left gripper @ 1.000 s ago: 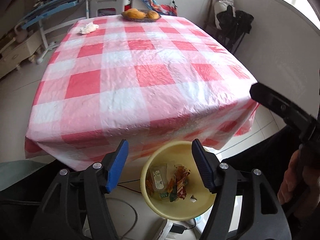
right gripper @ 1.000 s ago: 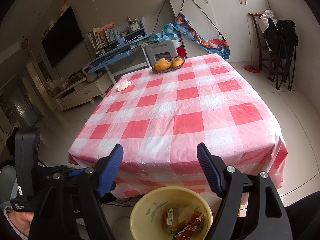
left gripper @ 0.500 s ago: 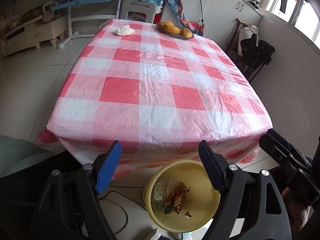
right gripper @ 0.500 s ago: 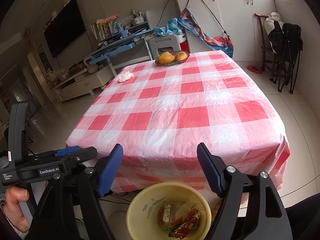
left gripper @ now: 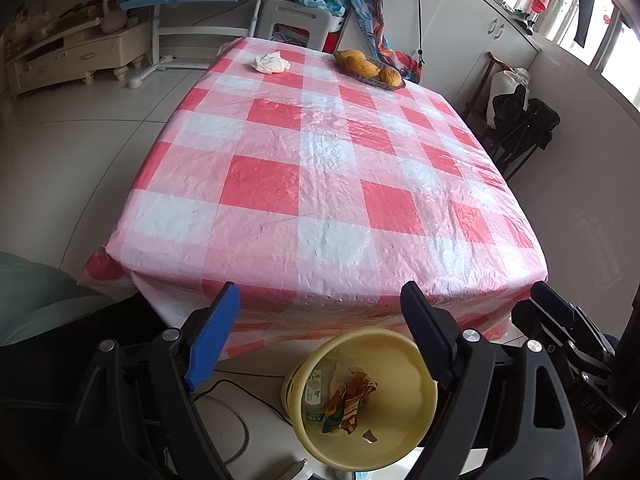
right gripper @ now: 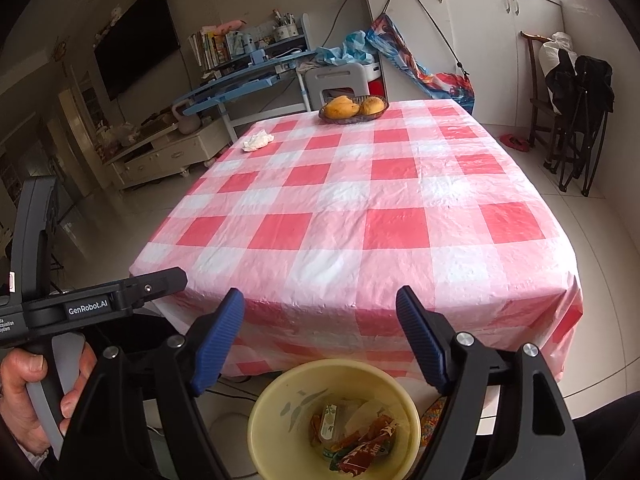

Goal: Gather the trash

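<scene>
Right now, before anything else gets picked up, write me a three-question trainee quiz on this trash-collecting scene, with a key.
1. True or false: the crumpled tissue lies inside the yellow bin.
2. What sits in the dark basket at the table's far end?
A. wrappers
B. yellow-orange fruit
C. cups
3. Fill in: both the left hand-held gripper and the right hand-held gripper have their jaws ____, with nothing between them.

Key:
1. False; it lies on the checked tablecloth, near the far edge.
2. B
3. open; the left jaws have just been opening.
</scene>
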Demonstrator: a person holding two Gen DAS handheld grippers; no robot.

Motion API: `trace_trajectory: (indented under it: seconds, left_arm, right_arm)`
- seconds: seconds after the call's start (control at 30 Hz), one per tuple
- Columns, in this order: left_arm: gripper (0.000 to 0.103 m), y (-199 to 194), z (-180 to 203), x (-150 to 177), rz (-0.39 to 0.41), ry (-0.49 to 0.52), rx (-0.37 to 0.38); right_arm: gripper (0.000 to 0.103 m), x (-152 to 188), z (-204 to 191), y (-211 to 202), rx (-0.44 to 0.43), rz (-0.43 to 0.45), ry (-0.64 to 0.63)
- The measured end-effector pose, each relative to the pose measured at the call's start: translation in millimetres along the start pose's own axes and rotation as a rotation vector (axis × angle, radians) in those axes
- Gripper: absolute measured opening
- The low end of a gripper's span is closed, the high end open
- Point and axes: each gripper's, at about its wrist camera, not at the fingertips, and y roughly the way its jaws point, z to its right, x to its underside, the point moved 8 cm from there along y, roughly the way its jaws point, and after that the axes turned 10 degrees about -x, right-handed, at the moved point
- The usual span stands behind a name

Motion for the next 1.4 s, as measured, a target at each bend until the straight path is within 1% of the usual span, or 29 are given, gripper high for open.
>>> trace_trajectory:
  seconds: [0.63, 1.4]
  left_arm:
    - [0.084, -0.5, -5.8, -2.0, 0.004, -0.029, -0.013]
    - [0.086, 0.2, -8.8, -2.7, 0.003, -0.038, -0.013]
  right_arm:
    - [0.075, 2.9, -3.9, 4.9, 0.007, -0.017, -0.021]
    - [0.075, 7.3, -6.4, 9.3, 0.01, -0.032, -0.036]
